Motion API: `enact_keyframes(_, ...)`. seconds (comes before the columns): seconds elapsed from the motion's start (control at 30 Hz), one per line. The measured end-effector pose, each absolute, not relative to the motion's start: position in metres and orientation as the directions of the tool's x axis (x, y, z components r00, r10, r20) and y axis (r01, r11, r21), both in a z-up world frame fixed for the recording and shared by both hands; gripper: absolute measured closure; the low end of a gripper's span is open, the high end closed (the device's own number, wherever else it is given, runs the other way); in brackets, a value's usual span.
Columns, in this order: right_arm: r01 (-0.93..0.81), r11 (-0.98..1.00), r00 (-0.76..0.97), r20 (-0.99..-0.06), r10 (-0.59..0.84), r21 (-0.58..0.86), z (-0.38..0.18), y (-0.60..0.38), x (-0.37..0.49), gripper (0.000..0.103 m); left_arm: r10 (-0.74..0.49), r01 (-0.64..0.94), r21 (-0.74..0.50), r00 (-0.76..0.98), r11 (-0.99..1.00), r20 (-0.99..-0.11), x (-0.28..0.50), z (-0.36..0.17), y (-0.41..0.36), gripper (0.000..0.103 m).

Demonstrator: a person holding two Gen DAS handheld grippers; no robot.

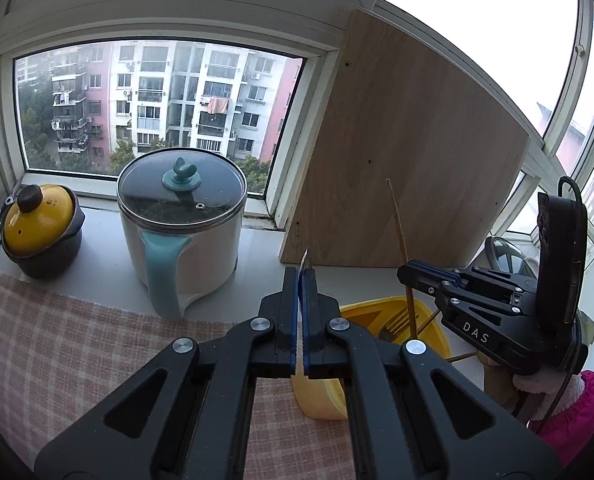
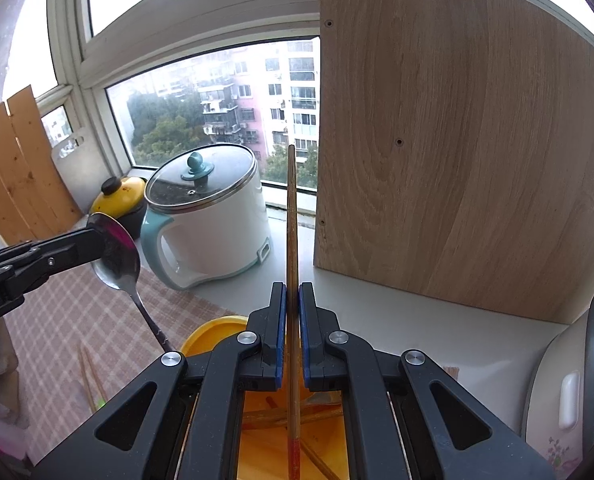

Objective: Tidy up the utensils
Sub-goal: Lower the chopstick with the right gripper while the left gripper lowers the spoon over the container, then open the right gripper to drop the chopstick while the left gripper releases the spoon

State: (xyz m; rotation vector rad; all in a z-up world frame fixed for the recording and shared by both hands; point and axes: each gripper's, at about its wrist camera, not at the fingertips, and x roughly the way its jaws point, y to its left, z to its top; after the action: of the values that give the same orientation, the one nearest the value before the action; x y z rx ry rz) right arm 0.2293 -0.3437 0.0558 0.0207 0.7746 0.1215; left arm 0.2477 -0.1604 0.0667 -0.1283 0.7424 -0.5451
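Note:
My left gripper (image 1: 301, 276) is shut on a metal spoon (image 1: 305, 258), which shows edge-on between the blue pads. In the right wrist view that gripper (image 2: 97, 240) pinches the spoon (image 2: 115, 248) by its bowl, and the handle hangs down toward a yellow container (image 2: 209, 332). My right gripper (image 2: 292, 292) is shut on a wooden chopstick (image 2: 292, 220) that stands upright over the container. Inside lie several chopsticks. From the left wrist view, the right gripper (image 1: 407, 276) holds the chopstick (image 1: 397, 220) above the container (image 1: 361, 308), where a fork (image 1: 397, 322) rests.
A white electric pot (image 1: 181, 220) and a yellow-lidded clay pot (image 1: 39, 220) stand on the windowsill. A wooden board (image 1: 409, 160) leans behind the container. A rice cooker (image 2: 557, 392) sits at the right. Loose chopsticks (image 2: 91, 376) lie on the checked cloth (image 1: 77, 352).

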Motion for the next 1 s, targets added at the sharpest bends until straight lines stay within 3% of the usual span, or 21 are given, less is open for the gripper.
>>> enact_keyframes(0.47, -0.086, 0.992, 0.685, -0.718, 0.124, 0.089, 0.049, -0.351, 0.221, 0.098, -0.527, 0.437, -0.309, 0.581, 0.845, -0.620, 0.237, 0.063, -0.160, 0.103)
enact_keyframes(0.5, -0.084, 0.992, 0.684, -0.719, 0.123, 0.090, 0.049, -0.352, 0.220, 0.094, -0.529, 0.438, -0.310, 0.581, 0.844, -0.619, 0.236, 0.063, -0.159, 0.103)
enact_keyframes(0.6, -0.069, 0.994, 0.689, -0.716, 0.108, 0.084, 0.050, -0.354, 0.216, 0.069, -0.526, 0.439, -0.305, 0.585, 0.845, -0.617, 0.231, 0.064, -0.157, 0.099)
enact_keyframes(0.63, -0.065, 0.994, 0.695, -0.711, 0.105, 0.083, 0.051, -0.355, 0.214, 0.067, -0.526, 0.440, -0.303, 0.587, 0.846, -0.615, 0.230, 0.065, -0.156, 0.099)
enact_keyframes(1.0, -0.070, 0.996, 0.713, -0.696, 0.091, 0.059, 0.063, -0.346, 0.195, 0.066, -0.523, 0.435, -0.302, 0.599, 0.848, -0.606, 0.213, 0.071, -0.146, 0.099)
